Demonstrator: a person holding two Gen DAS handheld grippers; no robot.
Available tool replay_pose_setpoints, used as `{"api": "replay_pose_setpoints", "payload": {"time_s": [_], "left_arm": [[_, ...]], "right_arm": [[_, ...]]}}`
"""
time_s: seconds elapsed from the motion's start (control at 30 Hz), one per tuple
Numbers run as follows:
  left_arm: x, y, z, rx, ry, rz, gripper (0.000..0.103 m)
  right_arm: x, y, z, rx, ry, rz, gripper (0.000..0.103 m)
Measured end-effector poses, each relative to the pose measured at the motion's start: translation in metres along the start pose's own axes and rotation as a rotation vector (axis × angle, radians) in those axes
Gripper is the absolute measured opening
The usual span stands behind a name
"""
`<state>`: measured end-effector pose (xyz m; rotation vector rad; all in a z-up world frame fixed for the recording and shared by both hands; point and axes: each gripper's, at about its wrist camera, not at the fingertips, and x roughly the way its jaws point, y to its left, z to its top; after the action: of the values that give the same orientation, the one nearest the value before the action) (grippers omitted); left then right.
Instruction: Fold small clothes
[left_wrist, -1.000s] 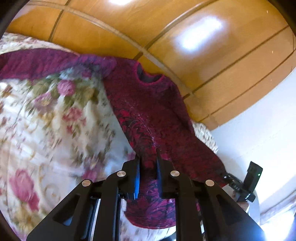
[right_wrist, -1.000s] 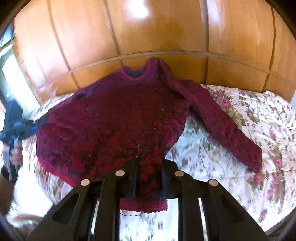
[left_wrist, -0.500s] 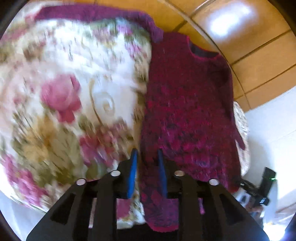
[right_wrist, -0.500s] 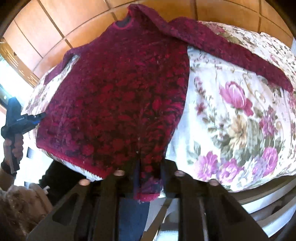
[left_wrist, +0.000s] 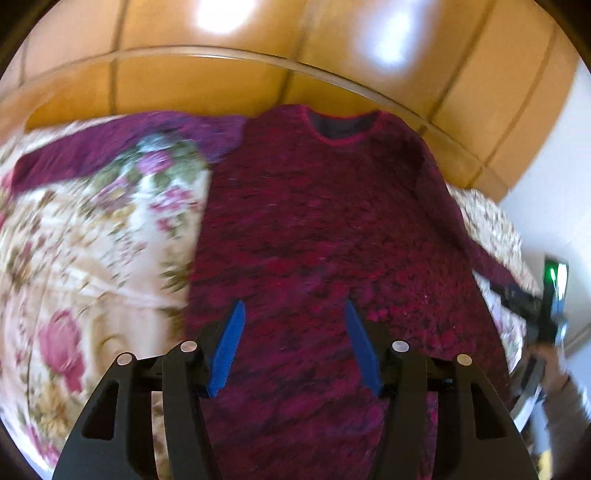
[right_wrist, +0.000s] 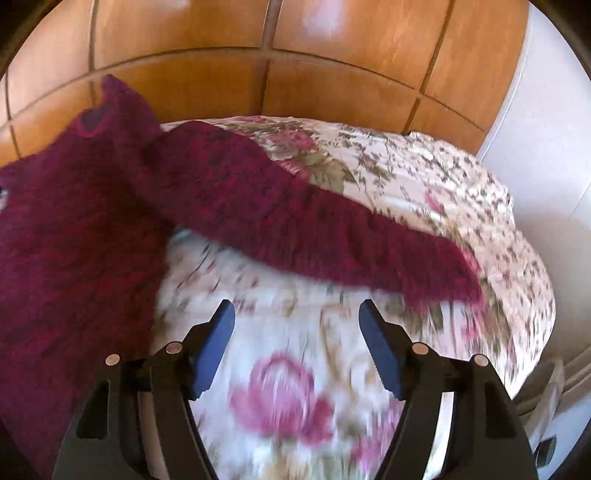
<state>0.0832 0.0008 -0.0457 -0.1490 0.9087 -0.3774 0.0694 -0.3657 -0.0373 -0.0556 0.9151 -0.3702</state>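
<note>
You are holding left gripper (left_wrist: 293, 308) over red sweater (left_wrist: 332, 240), right gripper (right_wrist: 295, 308) over flowery bedspread (right_wrist: 295, 350); both jaws just opening wide, gripping nothing.

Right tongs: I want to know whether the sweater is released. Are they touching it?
Apart. The right wrist view shows the right tongs open, having just been opening, with only floral bedspread between them; the sweater lies off to their left.

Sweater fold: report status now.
Left tongs and right tongs just opened, nothing gripped. Sweater flat on floral bedspread, sleeve spread out. Nothing obstructing.
</note>
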Motion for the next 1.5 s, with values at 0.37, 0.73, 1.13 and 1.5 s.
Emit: {"api": "replay_pose_setpoints", "payload": {"time_s": [0.37,0.73,1.13,1.5], "left_arm": [[0.052,-0.011,0.014,0.045,0.081,0.041,0.055],[0.072,-0.006,0.012,0.060,0.067,0.046,0.060],[0.075,-0.002,0.008,0.050,0.039,0.016,0.068],[0.077,-0.005,0.009,0.066,0.040,0.031,0.070]], "right_arm": [[0.049,-0.013,0.041,0.025,-0.062,-0.039,0.020],[0.095,-0.054,0.139,0.113,-0.055,-0.166,0.016],[0.090,-0.107,0.132,0.354,-0.099,-0.152,0.087],[0.108,-0.205,0.010,0.960,-0.017,0.200,0.064]]}}
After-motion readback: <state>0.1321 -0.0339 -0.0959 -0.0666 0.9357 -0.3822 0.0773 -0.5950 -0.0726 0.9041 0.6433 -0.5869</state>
